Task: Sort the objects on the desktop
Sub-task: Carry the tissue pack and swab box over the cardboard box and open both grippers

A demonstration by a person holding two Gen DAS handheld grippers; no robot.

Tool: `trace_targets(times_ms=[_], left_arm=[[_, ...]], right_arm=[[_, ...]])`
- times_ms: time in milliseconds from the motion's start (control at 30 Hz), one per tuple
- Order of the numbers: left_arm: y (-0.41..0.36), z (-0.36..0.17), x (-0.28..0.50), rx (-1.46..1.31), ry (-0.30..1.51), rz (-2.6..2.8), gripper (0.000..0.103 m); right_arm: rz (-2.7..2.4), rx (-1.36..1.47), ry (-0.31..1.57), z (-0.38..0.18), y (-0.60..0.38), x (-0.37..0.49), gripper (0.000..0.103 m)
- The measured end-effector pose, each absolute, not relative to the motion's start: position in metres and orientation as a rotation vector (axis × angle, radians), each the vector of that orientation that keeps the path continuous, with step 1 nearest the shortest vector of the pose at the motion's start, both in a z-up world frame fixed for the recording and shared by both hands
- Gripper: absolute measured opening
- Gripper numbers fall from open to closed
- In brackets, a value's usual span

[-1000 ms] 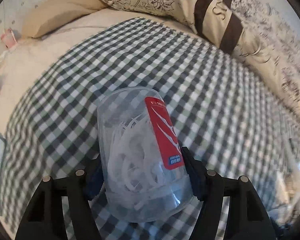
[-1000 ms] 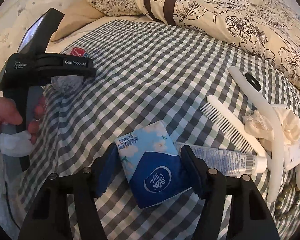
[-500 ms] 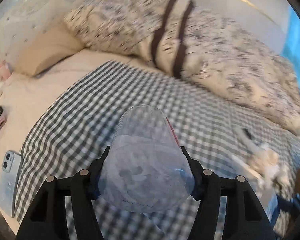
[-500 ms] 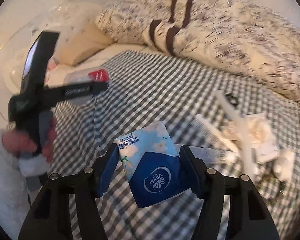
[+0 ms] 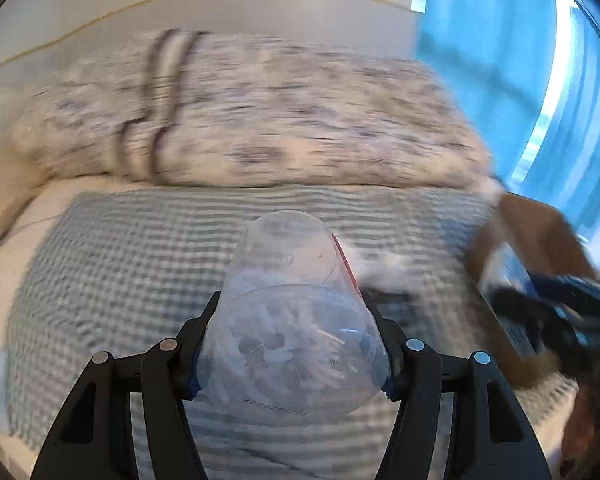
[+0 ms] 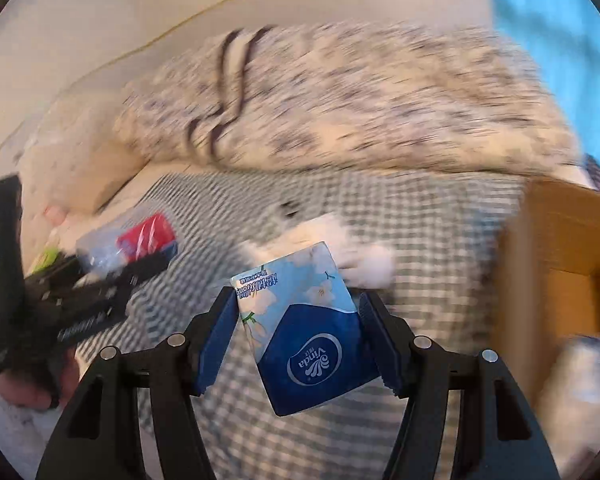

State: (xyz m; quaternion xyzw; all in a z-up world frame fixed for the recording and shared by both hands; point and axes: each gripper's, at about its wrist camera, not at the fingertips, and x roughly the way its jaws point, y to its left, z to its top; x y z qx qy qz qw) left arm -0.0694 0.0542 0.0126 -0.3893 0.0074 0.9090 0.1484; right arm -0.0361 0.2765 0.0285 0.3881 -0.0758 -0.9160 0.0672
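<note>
Two grippers: each is seen clamped on one object above the bed.
Left gripper (image 5: 292,344): jaws are pressed against a clear plastic jar (image 5: 290,320) with a red label, held base toward the camera.
Right gripper (image 6: 300,340): jaws are closed on a blue tissue pack (image 6: 304,328), held tilted.
Checked blanket (image 6: 420,216): spread beneath both, blurred.
Cardboard box (image 6: 556,248): open, at 3 o'clock of the tissue pack.
Floral pillow (image 5: 260,112): at 12 o'clock.
</note>
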Motion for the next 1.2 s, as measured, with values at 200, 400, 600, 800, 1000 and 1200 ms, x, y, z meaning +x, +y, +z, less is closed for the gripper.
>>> trace_targets(times_ms=[200,400,600,800,1000,1200], left_arm=[[0.161,0.072,-0.036,-0.943,0.156,2.393,0.065],[0.259,0.093,-0.021,-0.875,0.188,2.204,0.065],[0.331,0.067,-0.03,-0.932,0.297,2.106,0.065],[0.367,0.037,-0.034,-1.006,0.376,2.124,0.076],[0.359,0.053,-0.029,-0.927,0.398,2.193,0.097],[0.313,0.072,-0.048,-0.941,0.302,2.288,0.097]], right_arm=[[-3.063,1.141,-0.34,0.093,0.394,0.014,0.063],[-3.144,1.189,-0.485,0.083,0.46,0.042,0.063],[-3.118,1.273,-0.609,0.057,0.489,0.036,0.063],[-3.131,1.343,-0.824,0.044,0.521,0.025,0.081],[-3.158,1.214,-0.836,0.061,0.522,0.036,0.081],[-3.123,1.135,-0.818,0.073,0.502,0.04,0.081]])
